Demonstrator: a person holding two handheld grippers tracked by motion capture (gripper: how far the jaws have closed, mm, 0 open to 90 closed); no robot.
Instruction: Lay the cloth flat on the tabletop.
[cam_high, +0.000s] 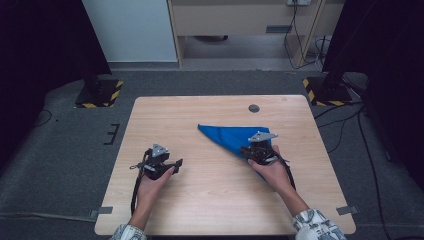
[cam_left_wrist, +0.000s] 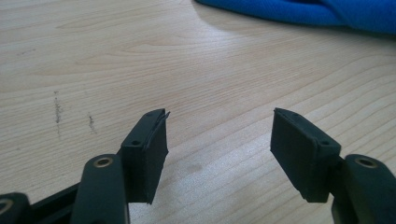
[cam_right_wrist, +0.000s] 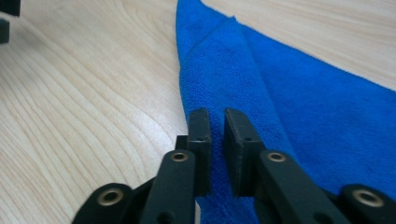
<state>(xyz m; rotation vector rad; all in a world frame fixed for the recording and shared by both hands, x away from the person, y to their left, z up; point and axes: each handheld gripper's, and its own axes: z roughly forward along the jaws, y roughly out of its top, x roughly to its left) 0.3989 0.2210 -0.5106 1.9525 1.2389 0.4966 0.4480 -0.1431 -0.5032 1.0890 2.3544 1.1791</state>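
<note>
Right tool (cam_right_wrist: 217, 116) nearly closed, pinching folded edge of blue cloth (cam_right_wrist: 299, 116) toward worktop (cam_high: 200, 120) right side; left tool (cam_left_wrist: 219, 135) open, empty, near front-left

We note the blue cloth (cam_high: 227, 136) partly hidden beneath the right gripper (cam_high: 250, 150); pad contact indeterminable.

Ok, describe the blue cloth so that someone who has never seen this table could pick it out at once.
Start at the light wooden table and look to its right half, below the small dark round hole near the far edge. There lies a bright blue terry cloth, folded to a triangle with a point toward the table's middle. It is the sole coloured, soft thing there, and the right gripper is pinched on its folded edge.
</note>
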